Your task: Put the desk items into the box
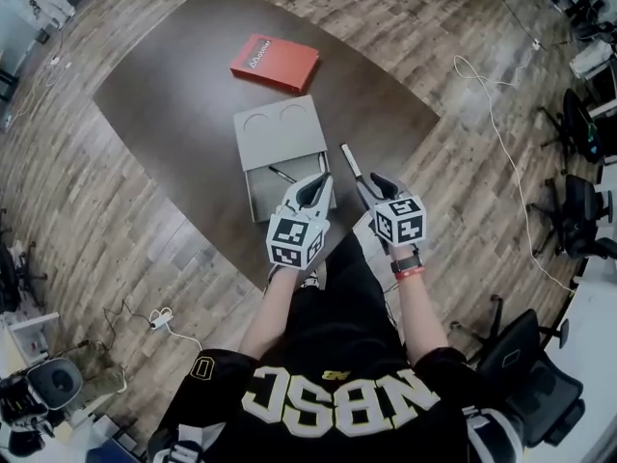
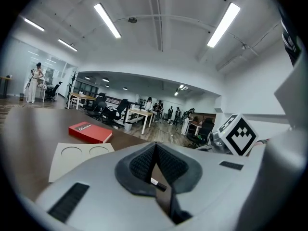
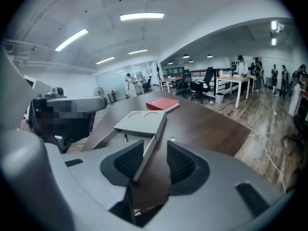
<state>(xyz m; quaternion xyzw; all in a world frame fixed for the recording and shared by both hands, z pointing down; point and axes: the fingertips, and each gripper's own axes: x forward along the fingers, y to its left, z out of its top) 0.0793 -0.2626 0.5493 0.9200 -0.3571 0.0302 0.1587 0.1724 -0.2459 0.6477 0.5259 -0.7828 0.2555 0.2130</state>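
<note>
Ahead of the left tongs [image 1: 323, 179] the box [image 1: 260, 197] is left open, its far half covered by a lid [image 1: 280, 131]. A pen [image 1: 350, 160] is laid just before the right tongs [image 1: 370, 183].

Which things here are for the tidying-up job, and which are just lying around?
For the job: grey box, pen inside it, marker beside it, red book.
Just lying about: office chair, white cable on the floor.

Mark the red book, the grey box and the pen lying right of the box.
red book [image 1: 275, 63]: head view, middle of its cover.
grey box [image 1: 280, 131]: head view, top panel with two circles.
pen [image 1: 351, 161]: head view, mid-barrel.
</note>
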